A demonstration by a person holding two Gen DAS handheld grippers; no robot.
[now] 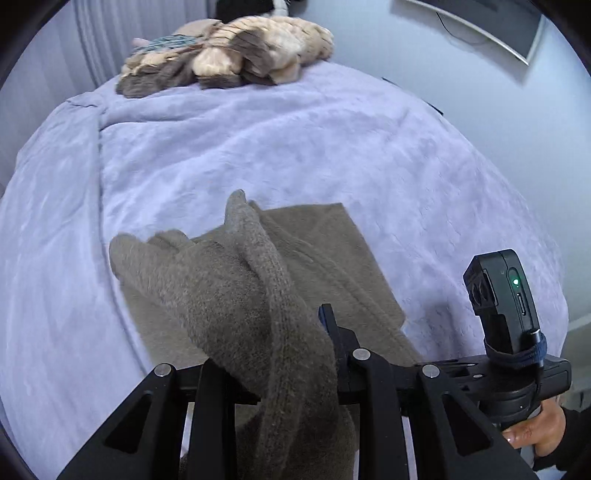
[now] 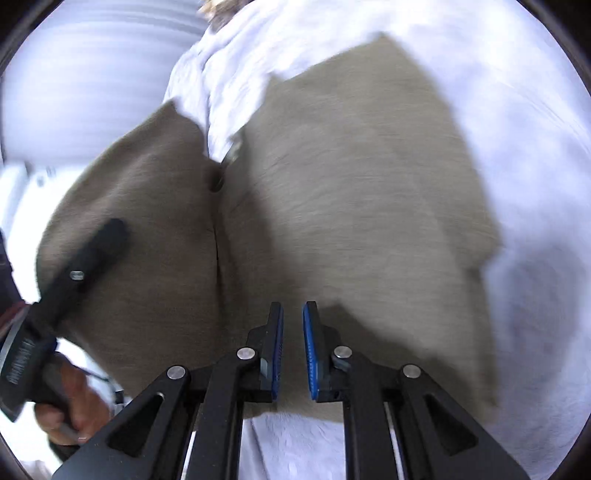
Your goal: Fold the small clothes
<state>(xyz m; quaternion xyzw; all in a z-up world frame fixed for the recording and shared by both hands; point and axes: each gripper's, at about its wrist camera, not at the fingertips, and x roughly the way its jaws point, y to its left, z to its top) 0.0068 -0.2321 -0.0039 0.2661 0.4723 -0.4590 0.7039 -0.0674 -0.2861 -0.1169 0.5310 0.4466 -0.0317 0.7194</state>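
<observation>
A small grey-brown knit garment [image 1: 325, 258] lies on the lilac fleece blanket [image 1: 258, 147]. My left gripper [image 1: 295, 332] is shut on a bunched edge of it [image 1: 236, 288] and holds that part lifted over the flat part. In the right wrist view the same garment [image 2: 351, 184] spreads flat, with the lifted flap [image 2: 147, 221] at left. My right gripper [image 2: 293, 332] hangs just above the garment's near edge, its blue pads [image 2: 310, 350] a narrow gap apart, holding nothing. The left gripper [image 2: 88, 254] shows at the left edge.
A pile of beige and brown knitwear [image 1: 229, 55] lies at the far end of the blanket. A white wall and a shelf [image 1: 480, 33] are at the right. The right gripper's body and the hand holding it [image 1: 517, 350] show at lower right.
</observation>
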